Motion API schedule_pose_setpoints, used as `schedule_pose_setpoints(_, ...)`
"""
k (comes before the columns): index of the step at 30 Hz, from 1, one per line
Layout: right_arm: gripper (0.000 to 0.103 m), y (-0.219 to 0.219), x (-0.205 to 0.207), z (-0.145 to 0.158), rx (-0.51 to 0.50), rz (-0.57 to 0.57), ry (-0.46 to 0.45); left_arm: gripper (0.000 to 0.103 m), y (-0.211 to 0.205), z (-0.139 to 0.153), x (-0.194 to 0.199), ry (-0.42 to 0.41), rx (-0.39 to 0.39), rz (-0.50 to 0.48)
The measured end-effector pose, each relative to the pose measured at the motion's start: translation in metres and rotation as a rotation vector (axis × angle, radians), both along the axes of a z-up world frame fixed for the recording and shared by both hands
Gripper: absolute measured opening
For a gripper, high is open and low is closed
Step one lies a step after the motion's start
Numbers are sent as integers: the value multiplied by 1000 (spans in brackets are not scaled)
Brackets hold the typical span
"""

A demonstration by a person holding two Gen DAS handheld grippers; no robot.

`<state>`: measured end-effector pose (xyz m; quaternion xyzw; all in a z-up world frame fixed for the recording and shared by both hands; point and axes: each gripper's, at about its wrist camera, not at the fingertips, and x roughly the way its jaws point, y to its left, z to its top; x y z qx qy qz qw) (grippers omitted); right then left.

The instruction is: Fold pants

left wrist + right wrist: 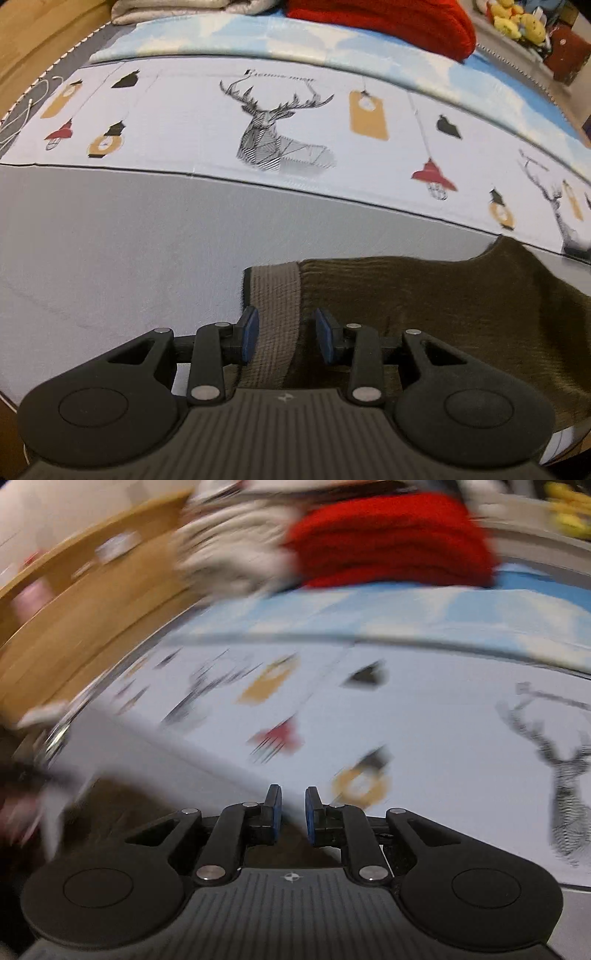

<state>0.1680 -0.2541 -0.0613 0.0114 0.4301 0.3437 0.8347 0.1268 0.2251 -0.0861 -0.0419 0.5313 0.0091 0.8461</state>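
Two tongs (286, 334) (293, 814) unclenched; pants (443, 306) waistband between left pads, right grasping nothing.

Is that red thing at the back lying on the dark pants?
No, the red blanket sits far back on the bed, while the pants lie near the left gripper.

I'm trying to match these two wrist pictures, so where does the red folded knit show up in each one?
Left wrist view: the red folded knit lies along the top edge, right of centre, behind the deer-print sheet.
Right wrist view: the red folded knit sits at top centre-right, blurred.
Shared landmark: the line-drawn deer on the sheet, centre in the left view, far right in the right view.
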Motion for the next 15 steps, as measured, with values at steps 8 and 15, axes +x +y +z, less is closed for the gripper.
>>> schedule_pose_setpoints(8,10,-41,-23,-30,-333,-163,4,39,-25,7,1,-26,0,-52)
schedule_pose_setpoints(15,29,-178,-76,69,-209,-797,-187,39,-42,10,-2,-33,-29,-119)
